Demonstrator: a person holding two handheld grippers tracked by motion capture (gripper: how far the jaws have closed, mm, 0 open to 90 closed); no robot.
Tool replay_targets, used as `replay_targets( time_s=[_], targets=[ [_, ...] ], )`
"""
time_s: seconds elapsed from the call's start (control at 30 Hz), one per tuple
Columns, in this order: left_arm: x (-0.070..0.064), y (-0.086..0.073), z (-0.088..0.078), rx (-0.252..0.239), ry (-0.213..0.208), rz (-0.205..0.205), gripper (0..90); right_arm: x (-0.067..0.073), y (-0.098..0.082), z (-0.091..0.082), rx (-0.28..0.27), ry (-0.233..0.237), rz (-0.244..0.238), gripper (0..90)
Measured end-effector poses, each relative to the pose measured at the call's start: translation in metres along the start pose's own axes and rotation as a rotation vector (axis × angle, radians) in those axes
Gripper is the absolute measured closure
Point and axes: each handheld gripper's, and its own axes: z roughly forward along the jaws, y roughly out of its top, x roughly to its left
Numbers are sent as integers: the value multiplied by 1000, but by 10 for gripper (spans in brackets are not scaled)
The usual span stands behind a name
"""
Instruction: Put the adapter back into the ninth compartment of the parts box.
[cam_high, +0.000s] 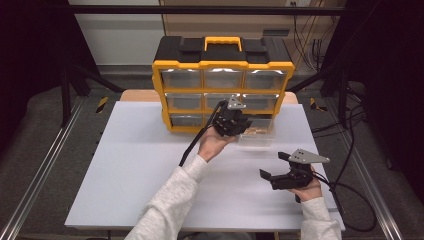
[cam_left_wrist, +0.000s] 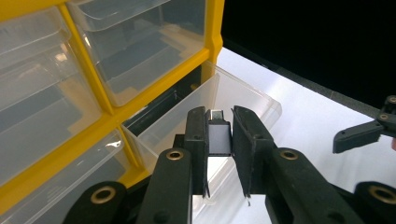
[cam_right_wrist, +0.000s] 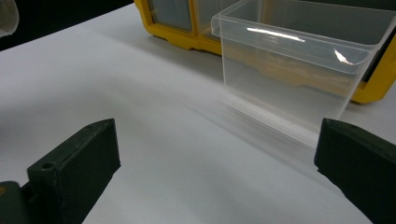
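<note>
White tabletop (cam_high: 130, 165), dark surrounding room

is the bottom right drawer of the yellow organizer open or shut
Open. The clear drawer sticks out past the yellow frame onto the table, while the drawers above sit flush. The left tool holds a small grey object above it.
</note>
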Motion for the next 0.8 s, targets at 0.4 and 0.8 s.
replay_targets(
  time_s=[0.4, 0.8],
  targets=[
    [0, 0, 13, 15, 4, 5, 756, 0, 1, -1, -6, -2, 4, 5],
    [5, -5, 25, 44, 5, 2, 756, 0, 1, -1, -5, -2, 5, 5]
  ],
)
